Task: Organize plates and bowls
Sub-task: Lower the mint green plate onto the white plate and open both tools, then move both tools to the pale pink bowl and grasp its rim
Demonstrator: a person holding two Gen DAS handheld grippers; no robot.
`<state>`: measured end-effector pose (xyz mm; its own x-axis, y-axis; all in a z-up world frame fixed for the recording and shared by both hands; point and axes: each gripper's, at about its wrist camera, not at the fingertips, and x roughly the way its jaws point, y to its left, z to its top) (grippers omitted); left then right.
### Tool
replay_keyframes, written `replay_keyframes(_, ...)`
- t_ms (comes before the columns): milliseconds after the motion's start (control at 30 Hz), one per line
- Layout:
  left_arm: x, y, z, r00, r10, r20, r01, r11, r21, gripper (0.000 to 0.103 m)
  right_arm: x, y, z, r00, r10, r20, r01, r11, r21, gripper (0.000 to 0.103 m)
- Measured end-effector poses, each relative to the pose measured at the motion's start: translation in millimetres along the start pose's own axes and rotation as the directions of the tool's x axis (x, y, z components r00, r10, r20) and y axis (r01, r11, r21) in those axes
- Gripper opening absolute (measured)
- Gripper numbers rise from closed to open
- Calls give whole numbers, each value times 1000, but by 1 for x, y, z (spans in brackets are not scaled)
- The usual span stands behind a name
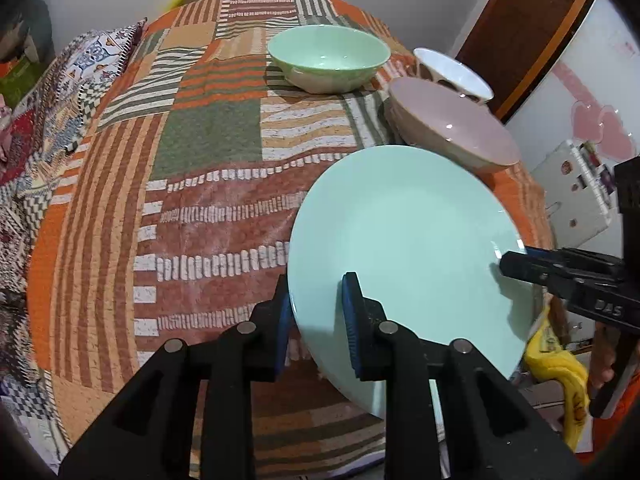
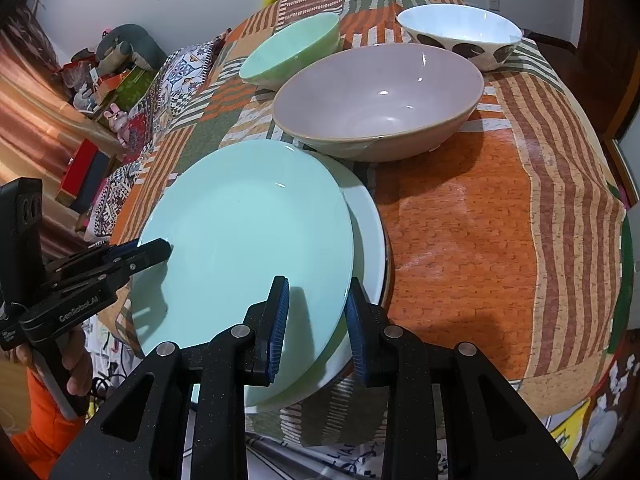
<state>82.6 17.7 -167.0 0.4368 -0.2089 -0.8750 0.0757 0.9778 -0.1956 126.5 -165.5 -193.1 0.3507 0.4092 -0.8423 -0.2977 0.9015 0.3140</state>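
A mint-green plate (image 1: pixel 404 240) (image 2: pixel 248 236) is held by both grippers at opposite rims, tilted over the table's near edge. My left gripper (image 1: pixel 318 304) is shut on its left rim and appears in the right wrist view as the left gripper (image 2: pixel 160 250). My right gripper (image 2: pixel 316 304) is shut on the near right rim, seen from the left wrist as the right gripper (image 1: pixel 516 268). A white plate (image 2: pixel 372 232) lies on the table under the mint plate; whether the two touch I cannot tell. Behind stand a mauve bowl (image 2: pixel 380 92) (image 1: pixel 452 124), a green bowl (image 1: pixel 328 54) (image 2: pixel 292 48) and a white spotted bowl (image 2: pixel 460 28) (image 1: pixel 452 72).
A patchwork cloth (image 1: pixel 208 220) (image 2: pixel 460 220) covers the table, with bare cloth to the left of the plate and to the right of the white plate. A shelf with toys (image 2: pixel 116 76) stands at the left, a white fridge (image 1: pixel 580 120) at the right. A hand (image 2: pixel 76 368) in an orange sleeve grips the left tool.
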Motion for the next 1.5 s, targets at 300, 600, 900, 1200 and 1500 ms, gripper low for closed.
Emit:
replay_keyframes(300,16,5,0,999,-19,-38,18,999,-27,24,-1,0,1,1000,2,9,-2,1000,-1,25)
replay_keyframes(600,18,-2,1,999,22,-33,-22,1000,9,28,-2,9,1,997,-72,38,74,995,-60,25)
replay_keyframes(900,9,1,2,999,38,-12,-38,999,24,31,-15,0,3,986,-138,92,144,987,-67,27)
replay_keyframes(1200,-30,-4,18,995,53,85,-56,998,39,32,-37,-8,6,977,-146,156,153,988,-36,38)
replay_keyframes(1500,-62,-29,49,978,49,202,-66,995,76,62,-67,-12,20,946,-166,278,179,984,-22,55)
